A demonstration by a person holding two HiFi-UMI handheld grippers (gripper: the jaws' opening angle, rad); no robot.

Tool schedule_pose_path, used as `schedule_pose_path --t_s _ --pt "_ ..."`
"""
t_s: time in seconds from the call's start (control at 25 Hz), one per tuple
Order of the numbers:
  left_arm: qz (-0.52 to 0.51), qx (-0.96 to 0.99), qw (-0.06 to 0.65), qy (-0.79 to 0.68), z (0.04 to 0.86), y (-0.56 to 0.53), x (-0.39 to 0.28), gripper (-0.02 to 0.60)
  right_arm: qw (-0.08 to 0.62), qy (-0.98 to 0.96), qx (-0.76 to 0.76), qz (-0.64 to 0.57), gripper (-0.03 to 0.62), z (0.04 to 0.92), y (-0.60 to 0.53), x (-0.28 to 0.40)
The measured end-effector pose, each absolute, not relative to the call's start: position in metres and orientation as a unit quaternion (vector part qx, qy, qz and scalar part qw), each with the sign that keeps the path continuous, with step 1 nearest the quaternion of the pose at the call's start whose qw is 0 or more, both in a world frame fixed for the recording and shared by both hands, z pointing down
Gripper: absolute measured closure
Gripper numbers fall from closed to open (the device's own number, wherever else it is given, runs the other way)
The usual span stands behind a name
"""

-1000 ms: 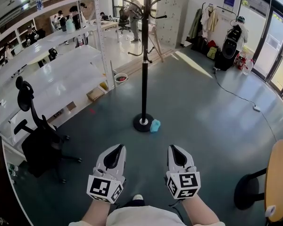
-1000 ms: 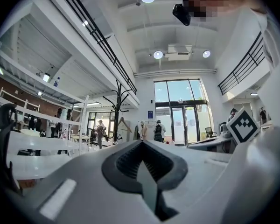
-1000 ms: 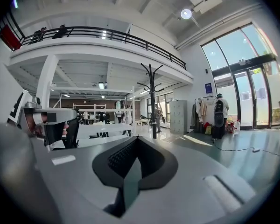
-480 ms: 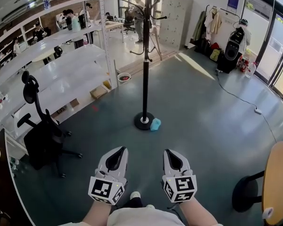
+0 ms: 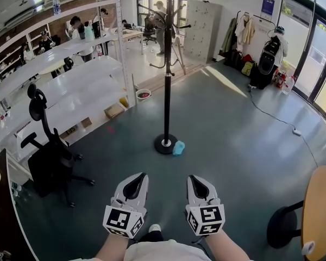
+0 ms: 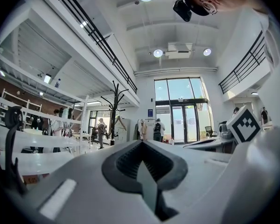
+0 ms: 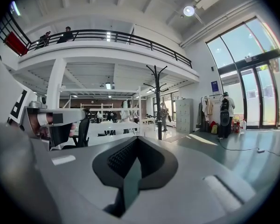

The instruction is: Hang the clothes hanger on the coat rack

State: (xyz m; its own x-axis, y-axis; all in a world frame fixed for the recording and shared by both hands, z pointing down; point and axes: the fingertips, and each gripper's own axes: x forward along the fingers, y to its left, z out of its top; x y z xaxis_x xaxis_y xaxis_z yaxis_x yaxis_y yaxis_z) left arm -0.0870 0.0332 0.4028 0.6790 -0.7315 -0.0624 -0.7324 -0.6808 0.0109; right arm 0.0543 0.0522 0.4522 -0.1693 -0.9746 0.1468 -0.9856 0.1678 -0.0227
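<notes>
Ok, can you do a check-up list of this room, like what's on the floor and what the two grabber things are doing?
Surface: grey floor, smooth and shiny.
Job's things: coat rack stands upright ahead; no clothes hanger seen.
Clutter: small blue thing by the rack's base; black office chair at left; round wooden table at right.
Grippers: left gripper and right gripper both shut, holding nothing.
Cables: one cable runs across the floor at right, apart from the rack.
Surroundings: white shelves at left, glass doors at right, people far back.

Grey floor (image 5: 233, 132), coat rack (image 5: 167, 91), office chair (image 5: 48, 167)
</notes>
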Motion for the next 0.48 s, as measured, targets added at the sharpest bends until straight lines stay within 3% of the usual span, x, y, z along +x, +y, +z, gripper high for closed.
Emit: schedule_pose_path --t_s 0.48 --pt "0.034 -0.915 0.011 0.402 0.4001 0.0313 -0.0914 0.581 0.042 -0.758 0.649 0.047 0.569 0.4458 0.0526 0.0543"
